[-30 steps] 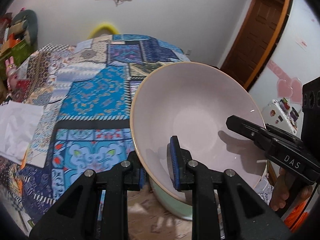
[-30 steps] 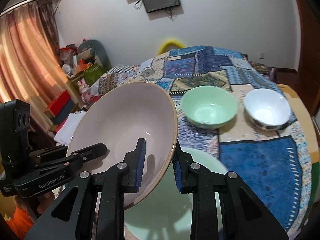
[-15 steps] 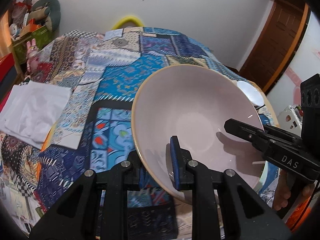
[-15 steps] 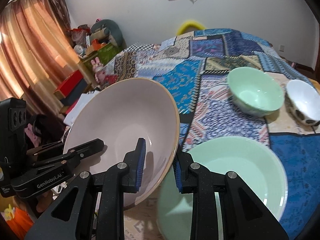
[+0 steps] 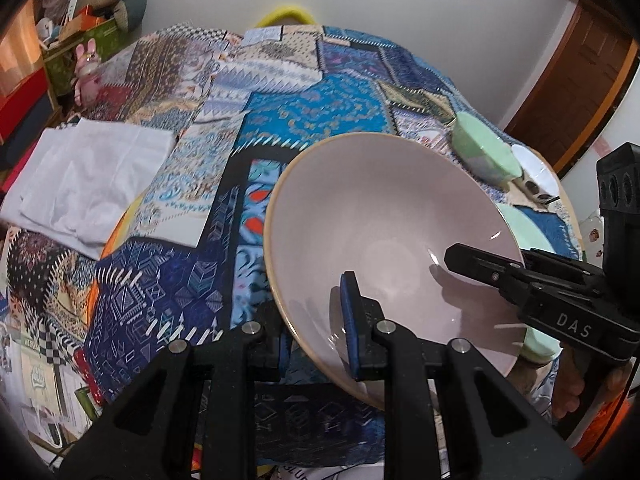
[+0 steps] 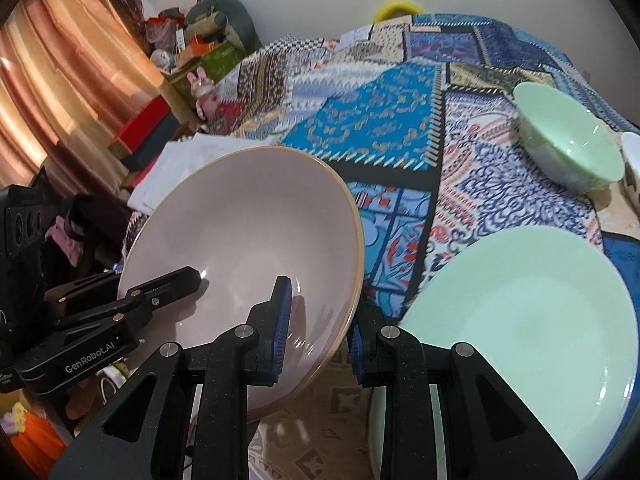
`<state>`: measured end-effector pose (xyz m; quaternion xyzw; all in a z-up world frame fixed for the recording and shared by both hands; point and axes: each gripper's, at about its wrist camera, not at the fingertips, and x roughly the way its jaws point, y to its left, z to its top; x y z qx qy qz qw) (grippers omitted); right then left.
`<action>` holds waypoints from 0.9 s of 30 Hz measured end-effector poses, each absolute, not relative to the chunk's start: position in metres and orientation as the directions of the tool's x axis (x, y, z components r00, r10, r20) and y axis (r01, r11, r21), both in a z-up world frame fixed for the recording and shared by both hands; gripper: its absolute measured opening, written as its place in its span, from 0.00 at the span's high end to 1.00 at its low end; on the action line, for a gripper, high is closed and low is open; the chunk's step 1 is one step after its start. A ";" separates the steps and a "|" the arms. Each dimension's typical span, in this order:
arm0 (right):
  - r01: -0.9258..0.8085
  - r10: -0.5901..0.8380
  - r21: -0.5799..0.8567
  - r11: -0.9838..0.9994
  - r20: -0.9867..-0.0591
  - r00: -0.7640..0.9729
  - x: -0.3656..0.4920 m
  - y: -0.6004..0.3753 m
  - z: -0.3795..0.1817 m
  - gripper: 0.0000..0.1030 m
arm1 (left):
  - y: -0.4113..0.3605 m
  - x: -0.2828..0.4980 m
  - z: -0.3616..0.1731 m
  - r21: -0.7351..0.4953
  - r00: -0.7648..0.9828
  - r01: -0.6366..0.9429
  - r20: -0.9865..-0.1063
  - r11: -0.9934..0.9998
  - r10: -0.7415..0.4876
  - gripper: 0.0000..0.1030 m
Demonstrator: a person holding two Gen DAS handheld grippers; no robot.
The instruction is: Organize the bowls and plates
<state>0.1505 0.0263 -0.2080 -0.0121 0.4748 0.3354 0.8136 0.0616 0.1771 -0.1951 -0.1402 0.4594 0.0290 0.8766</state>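
pink bowl [image 5: 392,240]: we've got it pinched on two opposite sides of the rim, tilted, up off the tablecloth [image 5: 320,100], just left of the green plate [image 6: 520,320]

left gripper [image 5: 316,336]: clamped tight on the bowl's near rim, one blue pad inside the bowl, the other outside

right gripper [image 6: 318,332]: same deal on the other side, squeezed onto the rim with one pad inside and one outside

green plate: flat on the cloth, just right of the pink bowl, partly tucked behind it from the left view

green bowl [image 6: 568,148]: upright on the cloth, beyond the green plate

white bowl [image 5: 536,172]: just past the green bowl, by the table edge

white cloth [image 5: 84,176]: folded, well left of the pink bowl
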 end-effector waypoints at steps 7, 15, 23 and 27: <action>-0.566 0.497 0.265 0.780 -0.813 0.303 0.152 0.041 -0.219 0.77 | 0.189 0.061 -0.214 -0.239 0.546 -0.198 -0.832 0.951 -0.096 0.79; -0.574 0.476 0.245 0.781 -0.829 0.294 0.154 0.046 -0.226 0.77 | 0.192 0.060 -0.225 -0.250 0.538 -0.204 -0.837 0.947 -0.105 0.79; -0.576 0.477 0.246 0.780 -0.830 0.290 0.154 0.045 -0.224 0.75 | 0.189 0.061 -0.227 -0.227 0.528 -0.200 -0.844 0.953 -0.090 0.79; -0.575 0.481 0.239 0.782 -0.820 0.312 0.153 0.040 -0.217 0.75 | 0.189 0.059 -0.225 -0.230 0.523 -0.211 -0.848 0.950 -0.089 0.79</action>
